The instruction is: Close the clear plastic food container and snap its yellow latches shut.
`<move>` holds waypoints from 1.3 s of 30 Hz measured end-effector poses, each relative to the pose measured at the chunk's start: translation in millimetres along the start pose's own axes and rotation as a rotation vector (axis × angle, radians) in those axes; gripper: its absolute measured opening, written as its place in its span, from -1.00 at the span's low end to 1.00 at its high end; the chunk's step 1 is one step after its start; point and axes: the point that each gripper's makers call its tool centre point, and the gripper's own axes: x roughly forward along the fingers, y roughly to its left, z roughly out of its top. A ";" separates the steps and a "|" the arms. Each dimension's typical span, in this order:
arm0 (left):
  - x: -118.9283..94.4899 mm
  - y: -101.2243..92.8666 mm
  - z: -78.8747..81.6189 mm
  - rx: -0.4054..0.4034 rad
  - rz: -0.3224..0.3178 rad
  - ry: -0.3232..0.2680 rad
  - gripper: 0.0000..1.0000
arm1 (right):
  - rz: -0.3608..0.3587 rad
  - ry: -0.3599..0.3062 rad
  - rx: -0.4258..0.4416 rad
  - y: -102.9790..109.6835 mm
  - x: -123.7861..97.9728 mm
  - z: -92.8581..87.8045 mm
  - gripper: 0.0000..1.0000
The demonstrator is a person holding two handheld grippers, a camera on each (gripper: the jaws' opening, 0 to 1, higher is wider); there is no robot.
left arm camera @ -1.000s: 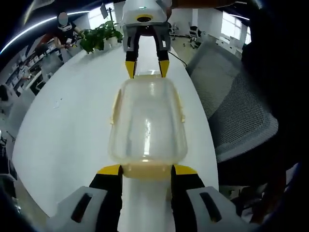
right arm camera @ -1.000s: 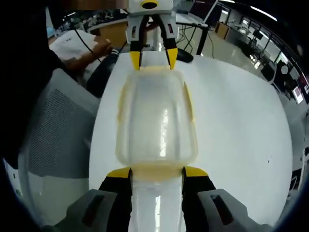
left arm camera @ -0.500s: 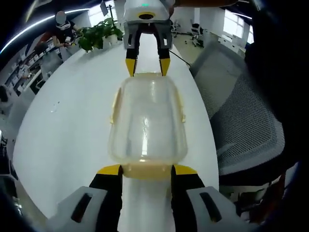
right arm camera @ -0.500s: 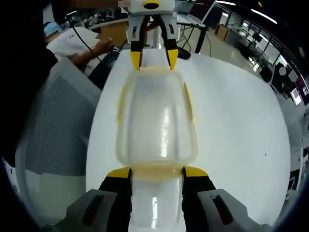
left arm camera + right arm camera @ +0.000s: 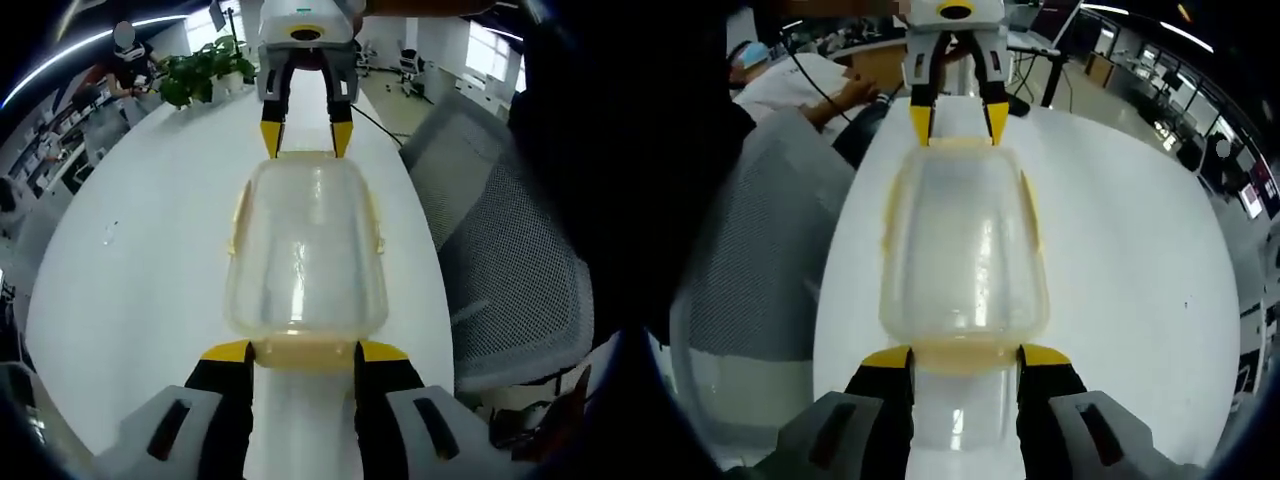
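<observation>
The clear plastic container (image 5: 305, 250) with its lid on is held lengthwise between both grippers above the white table (image 5: 130, 260). My left gripper (image 5: 305, 352) is shut on its near yellow end latch. The right gripper (image 5: 305, 140) grips the far end. In the right gripper view the same container (image 5: 965, 250) runs from my right gripper (image 5: 965, 357), shut on the near end latch, to the left gripper (image 5: 958, 125) at the far end. Thin yellow side latches (image 5: 377, 225) (image 5: 1032, 210) lie along the long edges.
A grey mesh chair (image 5: 500, 260) (image 5: 750, 260) stands at the table's edge. A potted plant (image 5: 200, 75) sits at the far end of the table. A seated person (image 5: 800, 85) is beyond the table in the right gripper view.
The background has shifted slightly in both views, so the cameras moved. The container and both grippers keep the same hold and spacing.
</observation>
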 end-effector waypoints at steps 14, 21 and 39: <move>21.7 -3.0 26.2 0.014 -0.015 0.009 -0.24 | -0.002 0.007 0.025 6.0 -11.0 -31.1 -0.22; 31.3 -1.0 40.8 0.021 -0.020 0.007 -0.24 | -0.011 0.011 0.035 5.3 -19.0 -46.7 -0.22; 59.2 2.3 77.6 0.045 -0.039 0.011 -0.24 | -0.026 0.023 0.064 5.7 -35.1 -89.3 -0.22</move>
